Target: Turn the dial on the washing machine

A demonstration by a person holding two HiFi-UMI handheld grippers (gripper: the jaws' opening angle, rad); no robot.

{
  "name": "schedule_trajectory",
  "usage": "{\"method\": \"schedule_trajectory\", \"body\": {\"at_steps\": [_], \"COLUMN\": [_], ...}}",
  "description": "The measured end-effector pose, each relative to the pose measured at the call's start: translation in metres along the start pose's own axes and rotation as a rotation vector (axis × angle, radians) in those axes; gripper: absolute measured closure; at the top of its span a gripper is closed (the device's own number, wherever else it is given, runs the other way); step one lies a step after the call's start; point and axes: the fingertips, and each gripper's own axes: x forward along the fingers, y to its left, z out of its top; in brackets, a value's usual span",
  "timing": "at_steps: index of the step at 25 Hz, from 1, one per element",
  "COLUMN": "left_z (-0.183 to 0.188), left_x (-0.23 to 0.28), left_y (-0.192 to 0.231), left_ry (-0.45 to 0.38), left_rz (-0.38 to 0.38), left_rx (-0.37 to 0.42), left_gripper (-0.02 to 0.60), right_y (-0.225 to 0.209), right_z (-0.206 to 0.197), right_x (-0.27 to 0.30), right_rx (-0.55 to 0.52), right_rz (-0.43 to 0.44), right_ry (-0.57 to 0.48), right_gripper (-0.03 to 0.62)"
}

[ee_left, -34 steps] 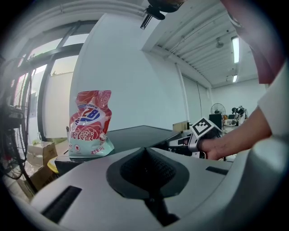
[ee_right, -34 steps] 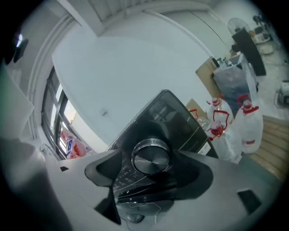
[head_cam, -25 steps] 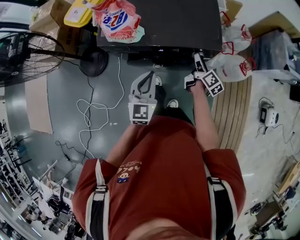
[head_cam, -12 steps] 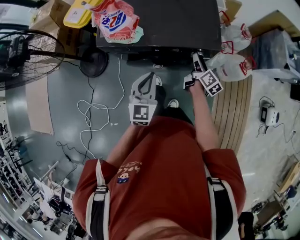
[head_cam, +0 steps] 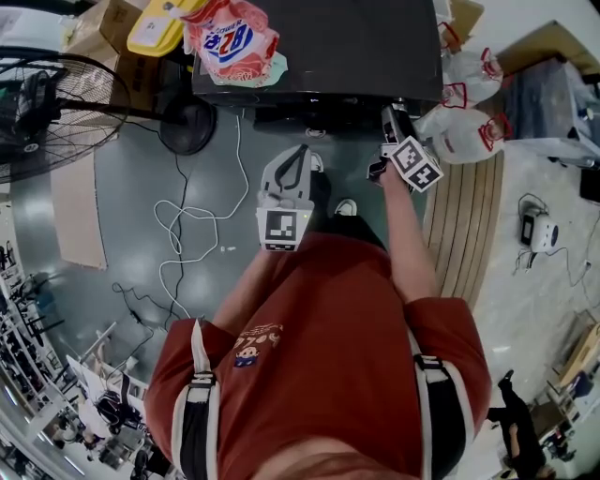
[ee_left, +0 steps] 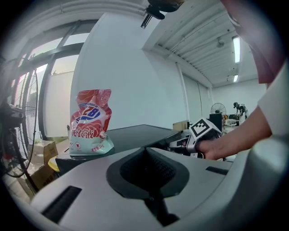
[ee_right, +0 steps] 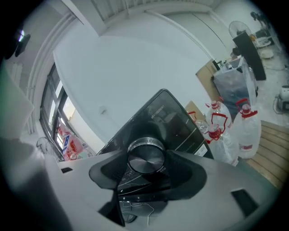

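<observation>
The black washing machine [head_cam: 319,47] stands in front of the person, its dark top seen from above in the head view. Its round metal dial [ee_right: 146,157] fills the gap between the jaws in the right gripper view. My right gripper [head_cam: 392,117] is at the machine's front right edge, shut on the dial, with both pads against its rim. My left gripper [head_cam: 292,155] hangs in front of the machine over the floor, shut with nothing in it. The left gripper view shows the right gripper's marker cube [ee_left: 202,131] and the hand behind it at the machine's edge.
A red and white detergent bag [head_cam: 232,37] lies on the machine's left top corner, beside a yellow item [head_cam: 155,28]. A standing fan [head_cam: 56,112] is at the left, a white cable [head_cam: 187,225] on the floor. Water jugs [head_cam: 469,131] and wooden slats [head_cam: 464,225] are on the right.
The right gripper has rolled on the spot: its marker cube has tilted and shifted slightly up. The left gripper has stayed where it was.
</observation>
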Motion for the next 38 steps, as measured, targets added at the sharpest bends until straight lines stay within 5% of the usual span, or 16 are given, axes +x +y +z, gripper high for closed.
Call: {"method": "schedule_trajectory", "body": {"at_steps": [7,26,38], "left_z": [-0.0009,-0.0009,-0.0042], "left_x": [-0.0021,-0.0016,-0.0027], "left_y": [0.0002,-0.0018,-0.003], "left_ry": [0.001,0.001,0.008], "left_rz": [0.002,-0.004,-0.008], "left_rx": [0.0,0.001,0.0], "left_gripper": [0.571,0.571,0.571], "right_y": [0.0009,0.0009,0.0065], "right_z": [-0.0034,-0.0046,-0.0044], "right_x": [0.0009,0.0009,0.0009], "right_rx": [-0.193,-0.24,-0.434], "right_rz": [-0.065,-0.082,-0.146], "right_ry": [0.03,0.03,0.039], "right_gripper": [0.322,0.321,0.321]}}
